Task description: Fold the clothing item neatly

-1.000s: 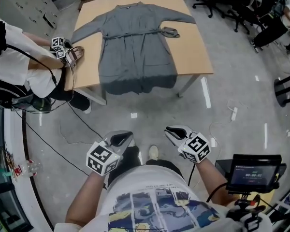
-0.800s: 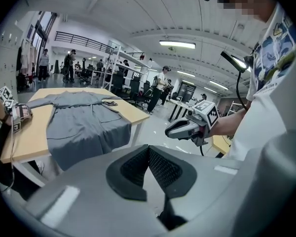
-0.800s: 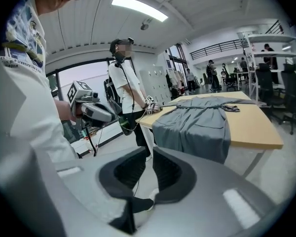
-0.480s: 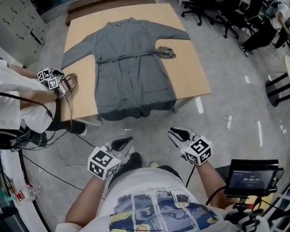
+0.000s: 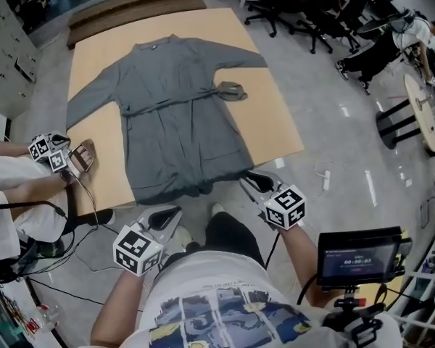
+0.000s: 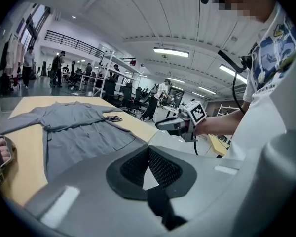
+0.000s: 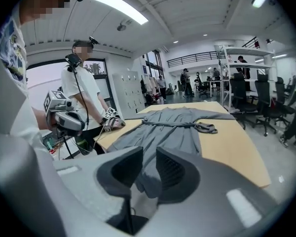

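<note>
Before the flat grey fabric robe (image 5: 177, 114), left gripper (image 5: 175, 211) jaws meet; right gripper's (image 5: 248, 176), empty, just opening.

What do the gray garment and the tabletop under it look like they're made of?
Gray garment: likely thin woven fabric, matte; it lies flat with soft creases, hem drooping over the table edge. Tabletop: probably wood laminate or veneer; smooth, even light-tan surface, no clear grain visible.
</note>
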Tool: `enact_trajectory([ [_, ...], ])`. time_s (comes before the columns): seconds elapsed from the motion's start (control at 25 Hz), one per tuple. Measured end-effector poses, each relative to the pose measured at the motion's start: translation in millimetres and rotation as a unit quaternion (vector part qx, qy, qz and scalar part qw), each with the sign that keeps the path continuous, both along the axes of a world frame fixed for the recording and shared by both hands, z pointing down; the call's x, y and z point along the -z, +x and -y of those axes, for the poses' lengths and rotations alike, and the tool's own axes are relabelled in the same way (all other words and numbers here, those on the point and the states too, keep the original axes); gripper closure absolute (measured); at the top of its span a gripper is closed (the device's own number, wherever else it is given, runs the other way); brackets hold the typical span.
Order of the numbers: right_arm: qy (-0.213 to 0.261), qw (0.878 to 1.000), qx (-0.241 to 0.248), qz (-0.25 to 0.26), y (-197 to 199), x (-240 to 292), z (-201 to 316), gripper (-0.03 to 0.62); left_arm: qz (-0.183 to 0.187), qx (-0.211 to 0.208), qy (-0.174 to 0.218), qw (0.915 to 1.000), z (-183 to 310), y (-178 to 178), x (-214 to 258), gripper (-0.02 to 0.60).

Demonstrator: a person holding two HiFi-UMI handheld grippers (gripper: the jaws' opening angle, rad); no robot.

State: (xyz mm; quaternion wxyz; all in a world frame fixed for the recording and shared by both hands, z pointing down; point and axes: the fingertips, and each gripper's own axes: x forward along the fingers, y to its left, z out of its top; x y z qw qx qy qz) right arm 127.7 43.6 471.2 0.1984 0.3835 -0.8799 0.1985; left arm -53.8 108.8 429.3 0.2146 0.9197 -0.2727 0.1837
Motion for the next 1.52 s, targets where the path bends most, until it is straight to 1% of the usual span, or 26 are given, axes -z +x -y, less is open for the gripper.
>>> enact_trajectory([
  [0.12,-0.005,1.000,-0.015,-0.008,17,-9,46,0.522,0.003,0.012,-0.001,0.9999,24,-6,-3,0.575],
  [0.28,-0.013,0.999,-0.033,-0.014,47,-20,114,0.507,0.006,0.040,-0.011,0.9991,59,-8,-3,0.575],
  [0.52,-0.026,0.998,-0.060,-0.018,100,-37,226,0.501,0.023,0.069,-0.022,0.9971,118,7,-7,0.575],
  [0.64,-0.030,0.997,-0.066,-0.029,123,-48,277,0.472,0.029,0.081,-0.024,0.9960,142,18,-5,0.575],
  [0.84,-0.042,0.996,-0.080,-0.029,151,-73,349,0.470,0.036,0.105,-0.032,0.9933,174,28,-8,0.575],
  [0.96,-0.050,0.994,-0.097,-0.028,172,-84,384,0.470,0.033,0.115,-0.038,0.9921,188,37,-6,0.575],
  [1.08,-0.055,0.992,-0.113,-0.025,187,-94,415,0.470,0.040,0.117,-0.046,0.9913,193,42,-6,0.575],
  [1.36,-0.057,0.987,-0.147,-0.025,214,-108,476,0.470,0.060,0.126,-0.061,0.9884,205,38,-8,0.575],
  [1.52,-0.069,0.984,-0.160,-0.031,231,-121,503,0.444,0.065,0.130,-0.069,0.9870,209,37,-12,0.575],
])
